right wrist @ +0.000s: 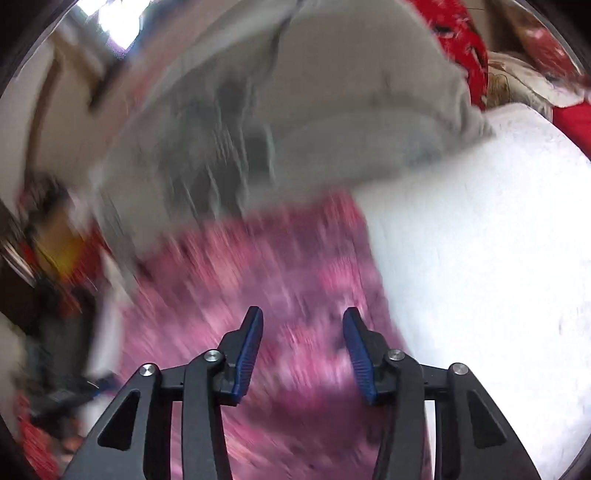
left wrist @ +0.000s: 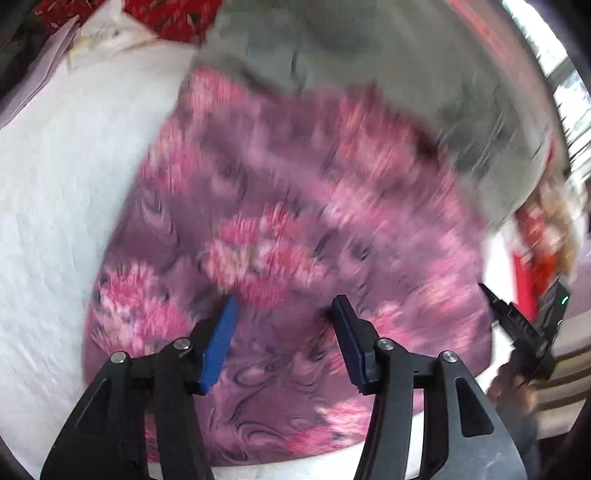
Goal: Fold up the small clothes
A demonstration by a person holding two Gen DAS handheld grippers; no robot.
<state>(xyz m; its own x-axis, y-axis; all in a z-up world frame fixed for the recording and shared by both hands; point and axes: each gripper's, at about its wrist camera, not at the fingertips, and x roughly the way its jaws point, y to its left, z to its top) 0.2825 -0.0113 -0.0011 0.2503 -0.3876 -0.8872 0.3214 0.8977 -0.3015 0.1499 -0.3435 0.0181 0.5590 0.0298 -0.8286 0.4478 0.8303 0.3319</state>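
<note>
A pink and purple flowered garment (left wrist: 280, 236) lies spread on a white surface (left wrist: 55, 206). My left gripper (left wrist: 284, 306) is open and empty just above its near part. The garment also shows in the right wrist view (right wrist: 288, 280), blurred by motion. My right gripper (right wrist: 303, 321) is open and empty above it, close to its right edge. The right gripper's dark body shows at the right edge of the left wrist view (left wrist: 524, 325). A grey garment (left wrist: 369, 55) lies beyond the flowered one and overlaps its far edge; it also shows in the right wrist view (right wrist: 332, 110).
The white surface (right wrist: 480, 258) stretches to the right of the garments. Red patterned fabric (left wrist: 170, 18) and white cloth lie at the back. More red fabric (right wrist: 461, 48) sits behind the grey garment. Cluttered red and yellow items (right wrist: 62, 251) are at the left.
</note>
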